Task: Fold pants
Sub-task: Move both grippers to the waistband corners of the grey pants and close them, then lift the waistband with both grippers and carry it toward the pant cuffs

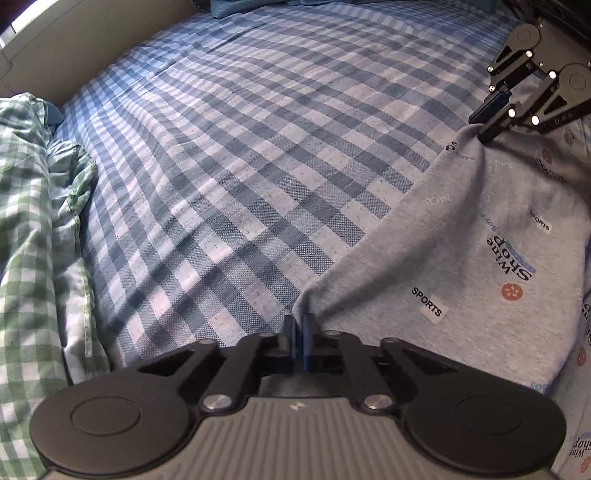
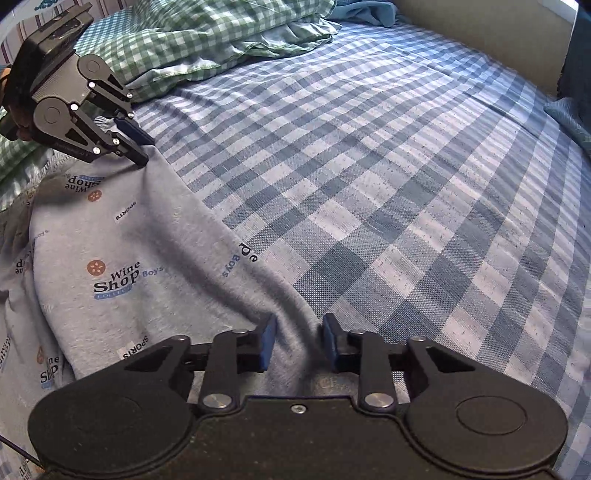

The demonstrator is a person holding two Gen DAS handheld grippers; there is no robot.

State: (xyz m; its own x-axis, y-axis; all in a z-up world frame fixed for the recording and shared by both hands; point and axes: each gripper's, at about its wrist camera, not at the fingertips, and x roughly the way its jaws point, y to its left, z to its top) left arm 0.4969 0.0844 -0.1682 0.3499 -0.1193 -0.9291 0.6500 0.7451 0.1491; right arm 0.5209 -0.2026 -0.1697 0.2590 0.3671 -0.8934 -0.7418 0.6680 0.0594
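Note:
Grey printed pants [image 1: 480, 251] lie on a blue checked bed sheet [image 1: 240, 166], at the right of the left wrist view and at the left of the right wrist view [image 2: 122, 251]. My left gripper [image 1: 300, 325] is shut on a corner of the pants edge; it also shows in the right wrist view [image 2: 142, 149]. My right gripper [image 2: 298, 341] is open, its fingers either side of a fold of the pants edge. In the left wrist view the right gripper [image 1: 485, 125] sits at the pants' far corner.
A green checked pillow [image 1: 33, 229] lies at the left of the left wrist view and at the top left of the right wrist view [image 2: 192, 33]. A beige bed frame [image 1: 85, 40] borders the far side. Blue cloth [image 2: 572, 118] lies at the right edge.

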